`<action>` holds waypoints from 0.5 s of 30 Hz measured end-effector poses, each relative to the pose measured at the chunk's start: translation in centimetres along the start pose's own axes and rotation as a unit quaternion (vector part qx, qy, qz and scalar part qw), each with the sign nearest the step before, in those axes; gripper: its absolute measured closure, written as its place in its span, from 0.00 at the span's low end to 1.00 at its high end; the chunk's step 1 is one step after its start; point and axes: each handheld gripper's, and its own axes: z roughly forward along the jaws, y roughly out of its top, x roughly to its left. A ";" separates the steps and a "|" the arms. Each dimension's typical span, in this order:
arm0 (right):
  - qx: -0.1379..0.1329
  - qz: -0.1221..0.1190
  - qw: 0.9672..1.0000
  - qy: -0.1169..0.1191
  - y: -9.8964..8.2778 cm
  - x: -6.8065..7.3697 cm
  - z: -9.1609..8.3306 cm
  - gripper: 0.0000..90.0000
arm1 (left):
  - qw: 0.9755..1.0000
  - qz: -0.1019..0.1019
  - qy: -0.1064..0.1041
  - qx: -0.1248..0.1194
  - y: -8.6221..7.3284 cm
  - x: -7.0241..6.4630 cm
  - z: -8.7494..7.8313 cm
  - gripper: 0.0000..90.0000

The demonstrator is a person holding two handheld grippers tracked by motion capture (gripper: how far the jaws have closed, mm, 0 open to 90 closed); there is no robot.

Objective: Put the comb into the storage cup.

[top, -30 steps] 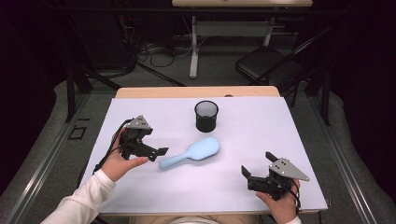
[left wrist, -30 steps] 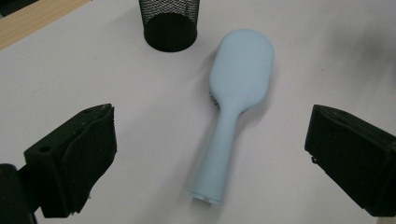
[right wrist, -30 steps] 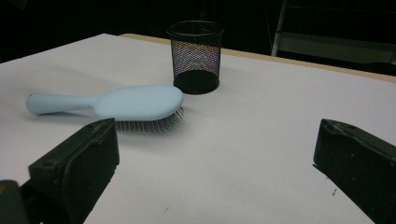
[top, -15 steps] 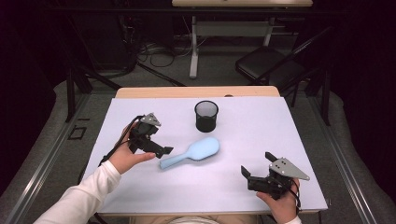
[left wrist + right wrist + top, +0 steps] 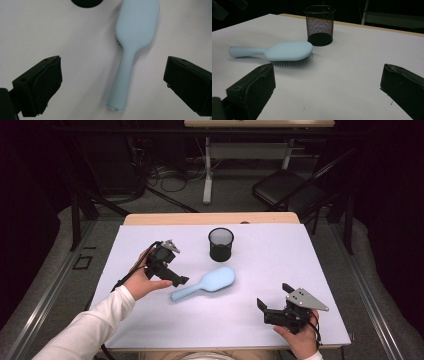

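Left gripper (image 5: 172, 272): jaws spread wide, hanging just above the handle end of the brush (image 5: 205, 283), nothing pinched. In the left gripper view the brush (image 5: 132, 52) handle runs up between the two jaws, not touching either. So this looks like a reach for a handle grab, not yet closed.

Right gripper (image 5: 280, 307): jaws spread too, holding nothing, parked at the near right of the table (image 5: 320, 270), well apart from the brush. Its jaws point toward the far left; the right gripper view looks across the table at the brush (image 5: 279, 52).

Brush: light blue, lies flat mid-table, bristles down, head toward far right, handle toward near left. Untouched as far as I can tell.

Cup (image 5: 221, 244): black mesh, upright, just beyond the brush head, near it but apart. Looks empty from above.

Progress: early. Judging by the layout, the brush probably goes into the cup. Done: left gripper lined up over the handle. Left: close on the handle, lift, tip upright, drop in the cup.
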 end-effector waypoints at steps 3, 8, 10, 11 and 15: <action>0.003 0.001 1.000 0.001 0.0 0.0 0.0 0.00 | 1.000 0.003 -0.002 0.017 0.3 0.1 0.6 0.02; 0.001 -0.006 1.000 0.006 0.0 0.1 0.0 0.00 | 0.999 0.009 -0.007 0.045 0.8 0.0 1.6 0.02; 0.003 -0.007 1.000 0.009 -0.1 0.1 0.0 0.00 | 0.999 0.014 -0.008 0.051 0.9 0.0 1.8 0.02; 0.005 -0.011 1.000 0.010 -0.1 0.1 0.0 0.00 | 0.998 0.019 -0.010 0.061 1.0 -0.1 2.2 0.02; 0.005 -0.012 1.000 0.012 -0.1 0.2 0.0 0.00 | 0.997 0.027 -0.016 0.076 1.1 -0.2 3.2 0.03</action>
